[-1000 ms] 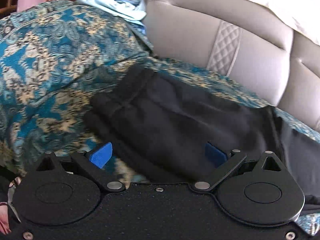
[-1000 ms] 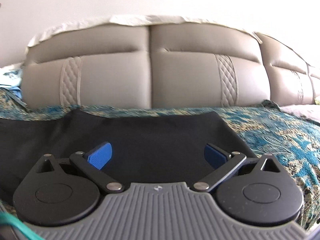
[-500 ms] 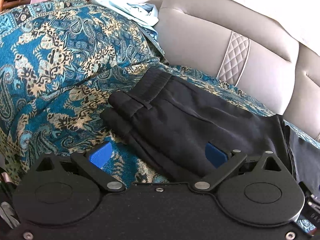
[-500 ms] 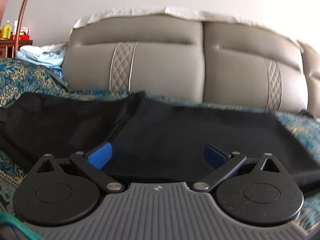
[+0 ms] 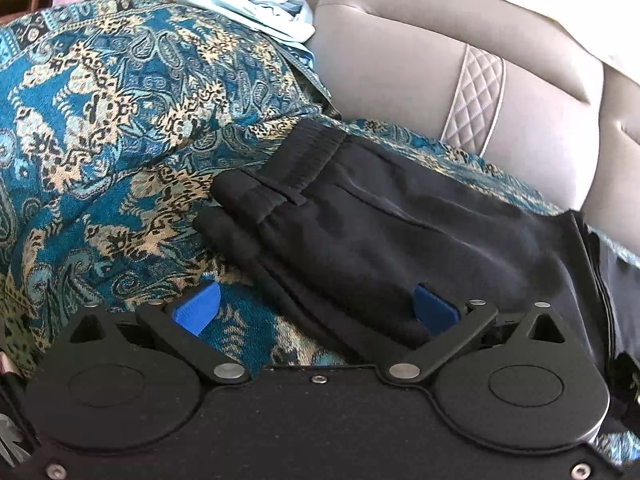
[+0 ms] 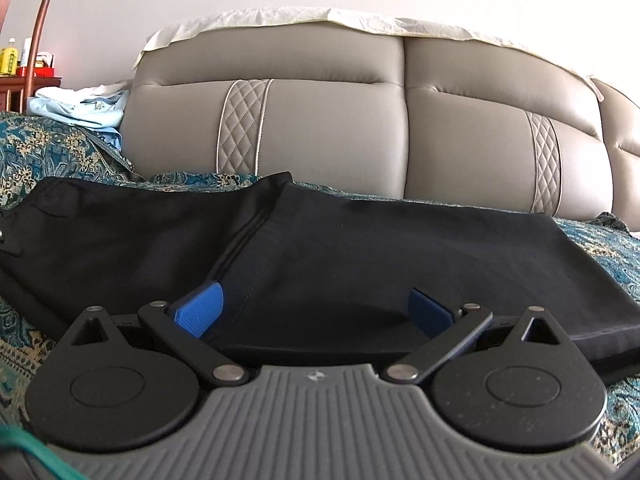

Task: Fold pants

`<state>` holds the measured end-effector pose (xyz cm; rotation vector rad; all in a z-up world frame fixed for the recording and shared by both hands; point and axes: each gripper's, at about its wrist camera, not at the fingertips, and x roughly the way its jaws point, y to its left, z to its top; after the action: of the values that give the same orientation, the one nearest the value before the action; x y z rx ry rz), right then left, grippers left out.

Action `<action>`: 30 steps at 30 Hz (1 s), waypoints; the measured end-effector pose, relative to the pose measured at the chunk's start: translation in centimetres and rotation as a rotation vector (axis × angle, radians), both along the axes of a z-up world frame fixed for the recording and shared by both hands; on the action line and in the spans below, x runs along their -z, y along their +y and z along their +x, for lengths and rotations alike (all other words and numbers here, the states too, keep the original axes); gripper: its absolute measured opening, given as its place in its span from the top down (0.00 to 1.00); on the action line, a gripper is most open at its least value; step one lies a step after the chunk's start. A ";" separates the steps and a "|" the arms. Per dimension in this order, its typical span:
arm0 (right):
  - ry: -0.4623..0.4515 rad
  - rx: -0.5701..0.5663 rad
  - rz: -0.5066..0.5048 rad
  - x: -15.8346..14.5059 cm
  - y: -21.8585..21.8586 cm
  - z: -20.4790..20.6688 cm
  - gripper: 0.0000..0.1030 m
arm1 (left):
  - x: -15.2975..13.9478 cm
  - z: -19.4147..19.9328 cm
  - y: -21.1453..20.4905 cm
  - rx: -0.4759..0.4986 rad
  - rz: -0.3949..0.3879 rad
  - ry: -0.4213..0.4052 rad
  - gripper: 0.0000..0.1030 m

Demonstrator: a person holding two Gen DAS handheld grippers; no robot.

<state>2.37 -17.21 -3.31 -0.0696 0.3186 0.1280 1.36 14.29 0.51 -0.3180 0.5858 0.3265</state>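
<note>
Black pants [image 5: 400, 224] lie folded on a blue patterned bedspread [image 5: 100, 120], waistband toward the upper left. My left gripper [image 5: 316, 312] is open and empty, low over the pants' near edge; its right blue pad [image 5: 434, 308] is over the cloth, its left pad [image 5: 198, 310] over the bedspread. In the right wrist view the pants [image 6: 400, 260] lie flat with a folded layer's edge running down the middle. My right gripper [image 6: 316, 312] is open and empty just above the near edge of the pants.
A grey padded headboard [image 6: 340, 128] stands right behind the pants, with a white cloth draped on top. Light blue clothes [image 6: 80, 108] lie piled at the bed's far left. A wooden stand [image 6: 40, 20] with bottles is beyond them.
Both grippers have drawn back and shifted: the left view now shows more bedspread and the waistband, the right view has swung left to show the fold edge. Both stay open.
</note>
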 end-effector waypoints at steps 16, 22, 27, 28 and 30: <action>-0.005 -0.001 0.001 0.0 0.0 -0.2 0.00 | 0.0 2.3 0.9 -0.062 -0.026 -0.036 0.00; -0.014 0.002 -0.007 0.0 0.0 -0.3 0.00 | -0.1 3.0 1.2 -0.075 -0.030 -0.029 0.00; -0.015 0.003 -0.007 0.0 0.0 -0.3 0.00 | -0.2 2.9 2.6 -0.083 -0.106 -0.056 0.00; -0.015 0.003 -0.008 0.0 0.0 -0.3 0.00 | -0.3 3.1 2.8 -0.087 -0.112 -0.055 0.00; -0.018 0.005 -0.010 0.0 0.1 -0.3 0.00 | -0.3 3.7 3.4 -0.101 -0.119 -0.046 0.00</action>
<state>2.03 -17.12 -3.35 -0.0795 0.3015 0.1212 5.05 17.66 0.79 -0.4697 0.5457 0.3814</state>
